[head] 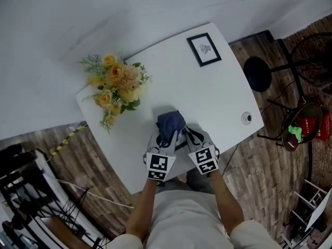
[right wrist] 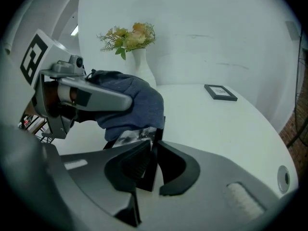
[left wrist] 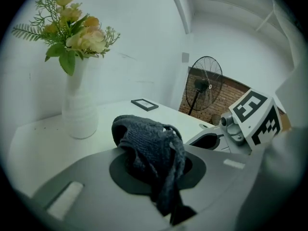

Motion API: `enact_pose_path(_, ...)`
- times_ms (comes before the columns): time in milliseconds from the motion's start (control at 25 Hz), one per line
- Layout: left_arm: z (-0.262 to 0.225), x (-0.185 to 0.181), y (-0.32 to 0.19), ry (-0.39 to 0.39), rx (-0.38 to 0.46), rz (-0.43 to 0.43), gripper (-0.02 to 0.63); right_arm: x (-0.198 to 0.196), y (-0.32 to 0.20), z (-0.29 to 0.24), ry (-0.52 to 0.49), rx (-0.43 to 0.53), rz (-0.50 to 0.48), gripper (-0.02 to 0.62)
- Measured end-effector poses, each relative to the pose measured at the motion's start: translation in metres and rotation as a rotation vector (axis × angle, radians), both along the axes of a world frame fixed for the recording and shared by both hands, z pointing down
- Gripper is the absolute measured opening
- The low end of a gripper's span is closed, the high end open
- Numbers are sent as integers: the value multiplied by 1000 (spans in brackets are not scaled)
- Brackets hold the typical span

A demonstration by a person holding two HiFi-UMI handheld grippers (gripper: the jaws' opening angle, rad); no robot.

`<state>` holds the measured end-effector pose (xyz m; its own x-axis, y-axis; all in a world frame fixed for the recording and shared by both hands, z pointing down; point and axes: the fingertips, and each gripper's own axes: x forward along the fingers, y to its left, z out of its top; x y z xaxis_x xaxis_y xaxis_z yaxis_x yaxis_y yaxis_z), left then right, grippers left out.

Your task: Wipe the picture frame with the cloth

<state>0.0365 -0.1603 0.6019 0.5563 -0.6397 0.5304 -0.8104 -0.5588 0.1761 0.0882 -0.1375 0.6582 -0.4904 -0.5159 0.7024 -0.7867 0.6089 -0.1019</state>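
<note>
Left tool was closed on the dark knit cloth, which I saw bunched against the top of the picture frame. My right tool was pinched tight on that frame's black edge, above the bench's near end. A second frame lay flat at the far corner.

From my head, one camera is looking steeply down at the white bench, well above my left hand-held gripper and right hand-held gripper. The left gripper view is looking low along its jaws, with the cloth right at the lens, toward the flower vase and fan. The right gripper view is facing likewise, close over the picture frame. All three are sharing the vase and the far small frame.
</note>
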Motion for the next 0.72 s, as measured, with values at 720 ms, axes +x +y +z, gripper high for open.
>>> enact_pose_path(720,51,16,-17,-193,-155,-2,78,-1,-4,9,-6,-7,-12,4)
